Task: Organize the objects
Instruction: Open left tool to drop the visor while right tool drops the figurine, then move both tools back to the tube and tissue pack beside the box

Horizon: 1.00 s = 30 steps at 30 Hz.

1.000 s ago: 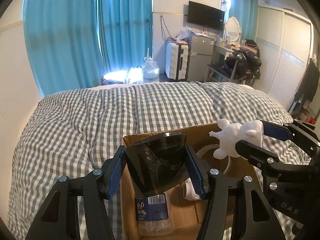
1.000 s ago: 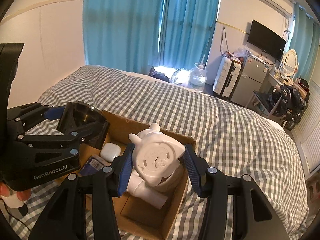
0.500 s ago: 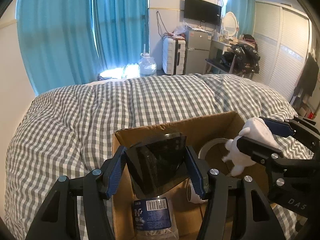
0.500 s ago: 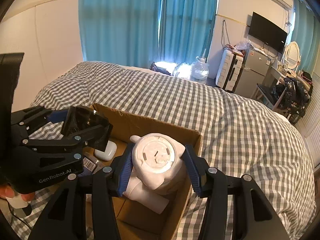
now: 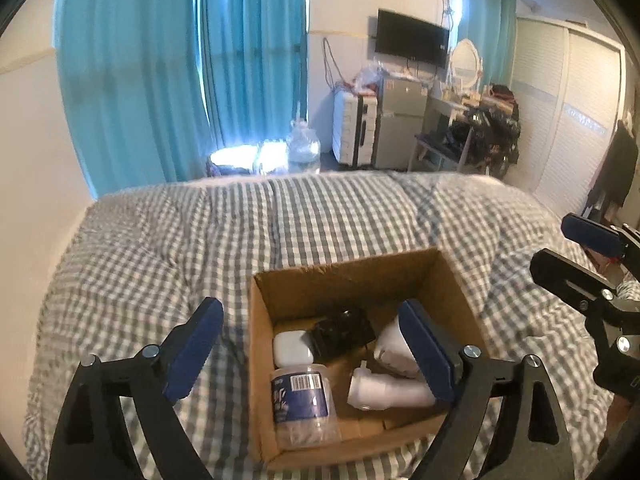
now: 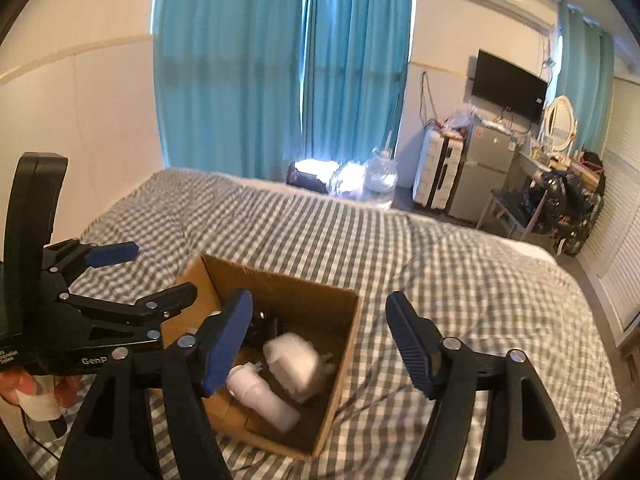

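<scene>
Left gripper (image 5: 310, 346) wide apart, holding nothing, above cardboard box (image 5: 450, 280) on checked bed cover (image 5: 320, 216). Right gripper (image 6: 320, 340) likewise spread wide, holding nothing, over the box. Inside box: dark cup (image 5: 342, 334), white figure (image 6: 294, 362), white case (image 5: 292, 348), plastic bottle (image 5: 302, 404).

My matt brown cardboard box (image 5: 360, 276) sits on soft checked cloth bedding (image 5: 168, 248); inside it, a clear glossy plastic bottle (image 5: 304, 412).
</scene>
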Each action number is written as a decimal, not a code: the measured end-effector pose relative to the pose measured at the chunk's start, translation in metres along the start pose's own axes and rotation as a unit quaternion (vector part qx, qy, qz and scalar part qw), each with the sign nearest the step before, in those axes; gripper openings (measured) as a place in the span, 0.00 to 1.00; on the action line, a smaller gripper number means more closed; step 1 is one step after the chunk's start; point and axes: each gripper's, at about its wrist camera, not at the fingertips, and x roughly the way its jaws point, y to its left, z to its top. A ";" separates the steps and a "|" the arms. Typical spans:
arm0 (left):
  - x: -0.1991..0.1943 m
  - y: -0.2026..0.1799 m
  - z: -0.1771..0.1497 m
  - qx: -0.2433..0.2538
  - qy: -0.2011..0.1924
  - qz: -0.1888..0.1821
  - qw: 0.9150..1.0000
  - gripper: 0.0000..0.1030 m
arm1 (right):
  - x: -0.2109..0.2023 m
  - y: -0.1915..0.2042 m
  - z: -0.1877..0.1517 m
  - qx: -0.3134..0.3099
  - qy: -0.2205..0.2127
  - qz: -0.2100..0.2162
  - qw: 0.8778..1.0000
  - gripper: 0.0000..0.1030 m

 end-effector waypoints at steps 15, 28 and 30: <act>-0.133 -0.002 -0.016 0.011 -0.028 0.030 0.999 0.99 | -0.155 0.022 0.008 -0.042 -0.068 -0.023 0.996 0.84; -0.140 0.007 -0.092 0.010 0.012 0.043 0.999 0.99 | -0.159 0.041 -0.059 -0.062 -0.010 0.022 0.998 0.85; -0.126 0.007 -0.112 0.012 0.031 0.049 0.998 0.99 | -0.144 0.044 -0.078 -0.060 0.015 0.035 0.997 0.85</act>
